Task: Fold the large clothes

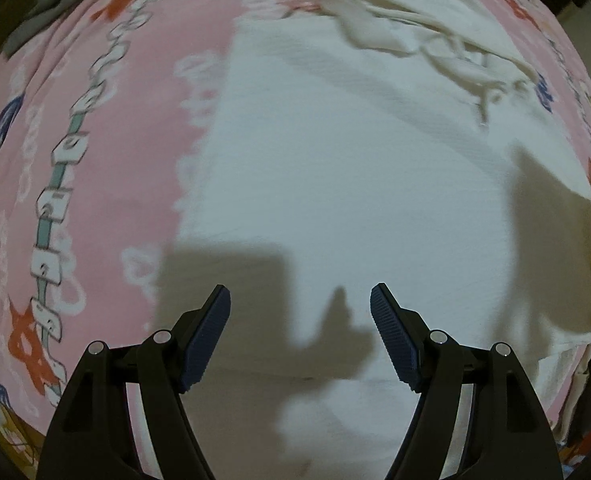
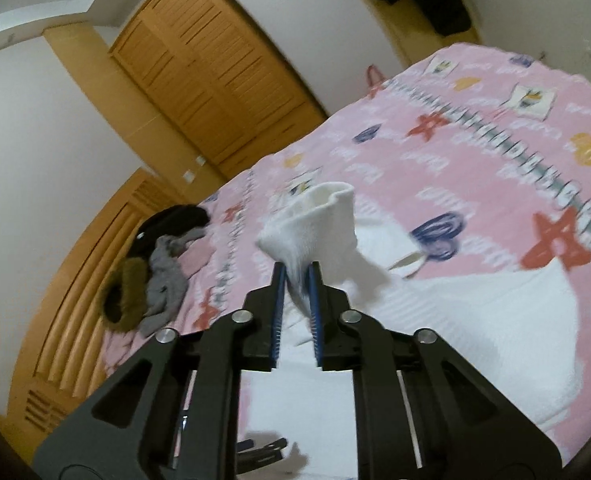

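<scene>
Clearly the right tool (image 2: 295, 270) pinches the white garment (image 2: 315, 216); left tool (image 1: 300, 300) spread, empty, scene blurred.

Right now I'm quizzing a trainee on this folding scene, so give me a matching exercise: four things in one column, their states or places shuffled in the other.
Things:
1. left gripper
2. right gripper
3. white garment
4. grey garment

States or places:
A. crumpled near the bed's edge, beside a dark fur-trimmed coat
B. spread on the pink bedspread
C. shut on a lifted fold of white cloth
D. open, holding nothing, above the white cloth

Pairs: 1-D, 2-C, 3-B, 4-A
</scene>
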### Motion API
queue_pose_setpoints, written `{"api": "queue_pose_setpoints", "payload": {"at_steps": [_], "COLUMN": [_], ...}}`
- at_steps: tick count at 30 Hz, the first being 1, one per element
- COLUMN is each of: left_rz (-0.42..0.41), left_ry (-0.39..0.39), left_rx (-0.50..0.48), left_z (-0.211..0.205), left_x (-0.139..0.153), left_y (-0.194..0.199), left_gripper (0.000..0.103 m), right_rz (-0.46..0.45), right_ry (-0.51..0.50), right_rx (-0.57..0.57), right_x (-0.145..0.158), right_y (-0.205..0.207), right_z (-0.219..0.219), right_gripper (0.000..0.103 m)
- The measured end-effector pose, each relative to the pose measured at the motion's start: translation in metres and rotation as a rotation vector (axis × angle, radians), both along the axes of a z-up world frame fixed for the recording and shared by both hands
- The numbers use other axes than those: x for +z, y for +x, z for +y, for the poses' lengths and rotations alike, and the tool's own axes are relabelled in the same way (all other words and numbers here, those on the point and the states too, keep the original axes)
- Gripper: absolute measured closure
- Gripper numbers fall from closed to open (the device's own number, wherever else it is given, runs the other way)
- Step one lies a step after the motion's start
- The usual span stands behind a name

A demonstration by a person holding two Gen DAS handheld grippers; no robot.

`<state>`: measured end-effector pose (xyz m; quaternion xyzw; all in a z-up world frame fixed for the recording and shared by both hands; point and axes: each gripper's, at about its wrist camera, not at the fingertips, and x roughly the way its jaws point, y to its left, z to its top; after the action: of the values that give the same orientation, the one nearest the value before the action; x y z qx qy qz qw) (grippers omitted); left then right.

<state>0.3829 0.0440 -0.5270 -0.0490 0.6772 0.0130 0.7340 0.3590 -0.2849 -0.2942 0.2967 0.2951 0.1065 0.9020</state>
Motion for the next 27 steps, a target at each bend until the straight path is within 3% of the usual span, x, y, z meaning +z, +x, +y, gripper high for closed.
{"api": "queue_pose_setpoints", "payload": {"at_steps": [3,5,11,16,18,22,27], "left_rz": [0.017,0.028,0.015,-0.009,0.004,0.079,0.200], "left_ry": [-0.014,-0.023,-0.051,-0.159,-0.252,-0.411,-0.501], "left_rx": [0.039,0.055,0.075,0.076,0.066,0.088,0.161], "left_z": [0.023,0.034,0.057,0.048,0.034,0.002,-0.034], "left_x": [-0.005,-0.010,-0.013,-0.003,-0.001,-0.007,-0.039], "left_y": [-0.002,-0.001,0.003,0.031,0.049,0.071,0.082], "left_gripper": [0.033,0.033,0.033,0.028,0.023,0.021,0.021], "right_rz": [0.006,0.070,0.197,0.251,0.279,0.347,0.398], "right_ry": [-0.083,-0.043,-0.057,-0.062,-0.052,-0.019,0.015], "right_rx": [0.032,0.045,0.047,0.058,0.048,0.008,-0.057], "right_x": [-0.010,-0.033,-0.078,-0.100,-0.109,-0.130,-0.149], "right_y": [0.005,0.010,0.009,0.004,-0.001,-0.012,-0.032], "right_z": [0.036,0.048,0.056,0.047,0.038,0.012,-0.027], "right_gripper": [0.101,0.101,0.101,0.101,0.101,0.099,0.099]}}
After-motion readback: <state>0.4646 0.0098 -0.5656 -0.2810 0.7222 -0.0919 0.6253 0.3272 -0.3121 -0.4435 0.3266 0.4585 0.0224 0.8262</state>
